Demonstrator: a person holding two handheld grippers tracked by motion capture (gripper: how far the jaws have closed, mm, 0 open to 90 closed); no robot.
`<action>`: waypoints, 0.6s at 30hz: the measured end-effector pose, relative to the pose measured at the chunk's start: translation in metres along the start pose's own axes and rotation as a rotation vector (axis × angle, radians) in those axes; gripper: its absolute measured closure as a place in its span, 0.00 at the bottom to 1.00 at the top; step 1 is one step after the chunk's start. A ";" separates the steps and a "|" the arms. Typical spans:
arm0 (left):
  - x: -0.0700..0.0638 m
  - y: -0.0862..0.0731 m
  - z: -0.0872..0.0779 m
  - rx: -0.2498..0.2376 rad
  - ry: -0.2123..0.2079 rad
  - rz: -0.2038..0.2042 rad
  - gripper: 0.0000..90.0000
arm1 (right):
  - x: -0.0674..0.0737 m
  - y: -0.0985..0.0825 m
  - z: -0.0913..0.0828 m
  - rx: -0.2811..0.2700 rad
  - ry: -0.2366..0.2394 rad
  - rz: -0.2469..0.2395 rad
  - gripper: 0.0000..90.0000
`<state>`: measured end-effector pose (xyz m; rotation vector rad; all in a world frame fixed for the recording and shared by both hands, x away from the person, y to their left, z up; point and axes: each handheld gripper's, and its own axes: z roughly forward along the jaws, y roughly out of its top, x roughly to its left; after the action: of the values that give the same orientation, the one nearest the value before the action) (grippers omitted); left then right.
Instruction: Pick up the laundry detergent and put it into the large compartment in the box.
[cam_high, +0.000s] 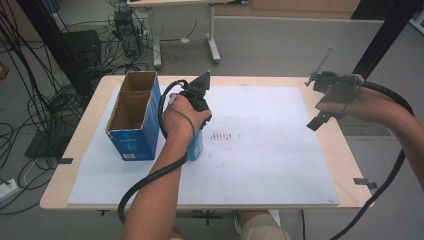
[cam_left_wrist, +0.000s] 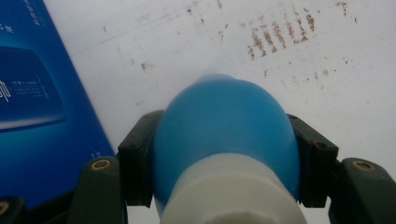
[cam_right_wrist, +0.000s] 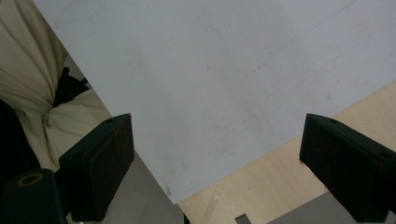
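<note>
Bottle (cam_left_wrist: 224, 135): blue body, white lower part, seen close in the left gripper view, pinched between the two black jaws of the left gripper (cam_left_wrist: 225, 154), whose pads press on its flanks. High view places the bottle (cam_high: 196, 146) standing on the white mat (cam_high: 270, 165), just right of the blue box (cam_high: 134, 122), under the left hand (cam_high: 181, 122). Status, as judged: grasp made, lift not yet shown; the bottle's base looks to rest on the mat. Box: open-topped, cardboard inside, two compartments, both appearing empty; its blue wall (cam_left_wrist: 37, 102) lies just beside the bottle. Likely destination, by nearness only: one of those compartments; that move and the release are left to do. Mat: scuffed with brown marks (cam_left_wrist: 280, 35) near the bottle. Right gripper (cam_high: 330, 102): held above the tabletop's far right edge, well apart from bottle and box; jaws spread wide with nothing between them (cam_right_wrist: 217, 172), mat and bare wood below. Tabletop (cam_high: 90, 125): pale wood, showing as a border around the mat. Floor beyond: cables, table legs.
</note>
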<state>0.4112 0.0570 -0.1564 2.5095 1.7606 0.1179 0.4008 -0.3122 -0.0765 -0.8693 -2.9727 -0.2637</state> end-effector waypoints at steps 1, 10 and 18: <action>0.000 0.000 0.000 0.001 0.000 0.000 0.42 | 0.000 0.001 0.000 0.003 0.000 -0.003 0.11; 0.004 0.000 0.000 -0.001 -0.009 -0.004 0.42 | 0.001 0.003 0.002 0.004 0.001 -0.003 0.11; 0.006 0.000 0.000 0.000 -0.014 -0.007 0.42 | 0.001 0.004 0.002 0.004 0.001 -0.008 0.11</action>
<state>0.4128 0.0624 -0.1563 2.4981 1.7635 0.0988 0.4018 -0.3082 -0.0773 -0.8569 -2.9753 -0.2578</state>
